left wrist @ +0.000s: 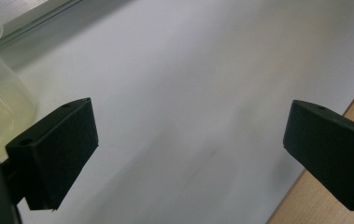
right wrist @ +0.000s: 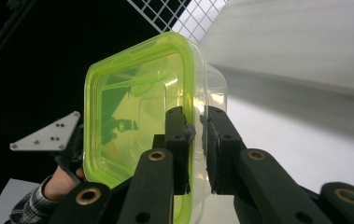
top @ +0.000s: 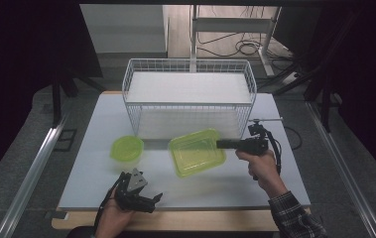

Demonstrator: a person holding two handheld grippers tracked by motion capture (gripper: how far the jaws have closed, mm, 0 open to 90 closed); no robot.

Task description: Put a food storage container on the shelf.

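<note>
The right gripper [top: 221,144] clamps the rim of the square green container [top: 196,151], holding it just in front of the wire basket [top: 189,94]. The left gripper [top: 152,199], jaws wide and empty, rests nearer the person, beside the round green bowl [top: 126,148].
</note>
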